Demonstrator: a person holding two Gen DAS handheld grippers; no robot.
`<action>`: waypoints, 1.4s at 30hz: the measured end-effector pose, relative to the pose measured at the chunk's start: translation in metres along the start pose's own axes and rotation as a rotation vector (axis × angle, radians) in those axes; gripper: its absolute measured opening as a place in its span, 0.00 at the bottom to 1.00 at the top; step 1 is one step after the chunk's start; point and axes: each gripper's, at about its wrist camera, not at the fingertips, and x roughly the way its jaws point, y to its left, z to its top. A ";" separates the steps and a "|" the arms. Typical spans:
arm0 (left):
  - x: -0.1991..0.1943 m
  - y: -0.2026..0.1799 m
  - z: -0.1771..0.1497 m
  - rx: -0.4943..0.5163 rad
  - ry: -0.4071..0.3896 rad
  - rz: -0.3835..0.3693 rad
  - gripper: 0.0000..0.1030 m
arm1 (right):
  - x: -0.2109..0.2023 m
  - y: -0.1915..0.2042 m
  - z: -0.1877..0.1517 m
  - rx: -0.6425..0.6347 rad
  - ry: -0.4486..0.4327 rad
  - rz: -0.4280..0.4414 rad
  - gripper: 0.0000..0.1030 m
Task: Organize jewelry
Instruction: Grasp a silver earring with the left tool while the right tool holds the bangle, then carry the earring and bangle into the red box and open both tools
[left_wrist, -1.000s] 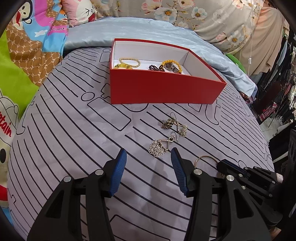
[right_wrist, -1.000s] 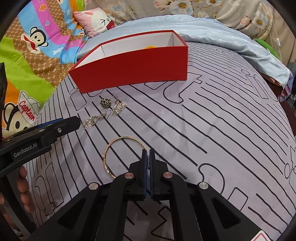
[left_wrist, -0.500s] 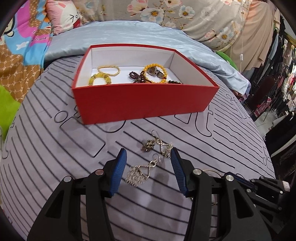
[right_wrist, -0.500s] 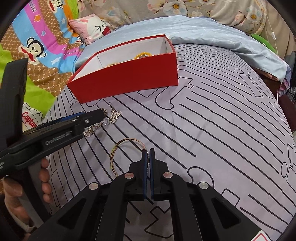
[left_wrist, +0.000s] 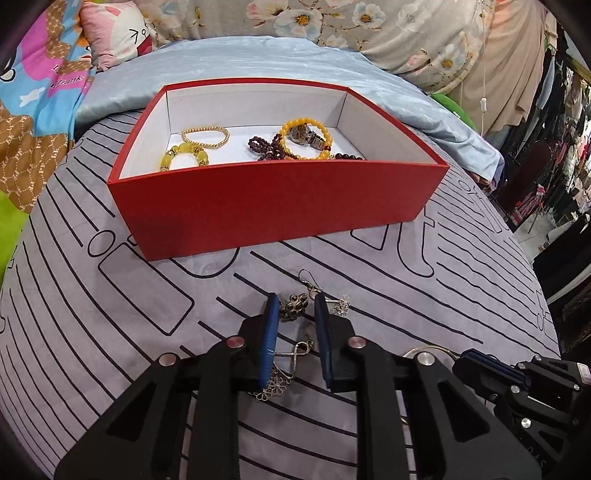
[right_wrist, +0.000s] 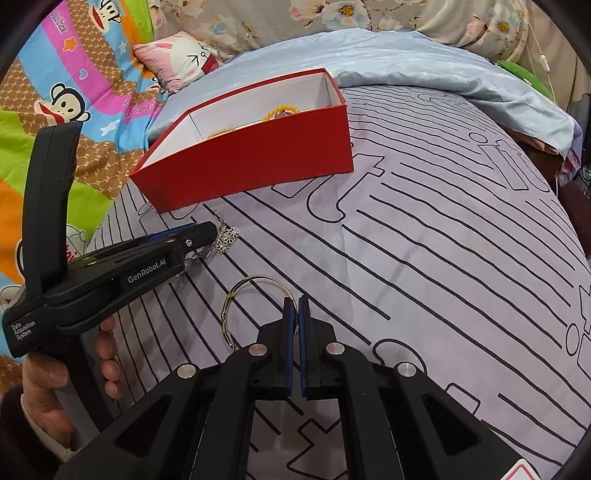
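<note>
left gripper (left_wrist: 295, 306) down on bedsheet (left_wrist: 110, 332), fingers partway open, dark earring (left_wrist: 293, 305) sitting right between tips, not pinched yet imo. flower earring (left_wrist: 341, 304) just right of right fingertip. red box (left_wrist: 273, 206) straight ahead, near, open top, plenty room. right gripper (right_wrist: 295, 306) clamped on gold bangle (right_wrist: 255, 284), farther back.

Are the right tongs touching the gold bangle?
Touching: the right wrist view shows the right tongs closed on the gold bangle, whose rim runs between the pads.
</note>
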 end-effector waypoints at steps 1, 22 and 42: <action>0.000 0.000 0.000 -0.001 0.000 -0.001 0.16 | 0.000 0.000 -0.001 0.000 0.000 0.000 0.02; -0.045 0.012 0.002 -0.057 -0.050 -0.026 0.15 | -0.022 0.009 0.007 -0.016 -0.049 0.019 0.02; -0.085 0.027 0.002 -0.096 -0.097 -0.036 0.15 | -0.006 0.007 0.003 -0.041 -0.005 -0.038 0.14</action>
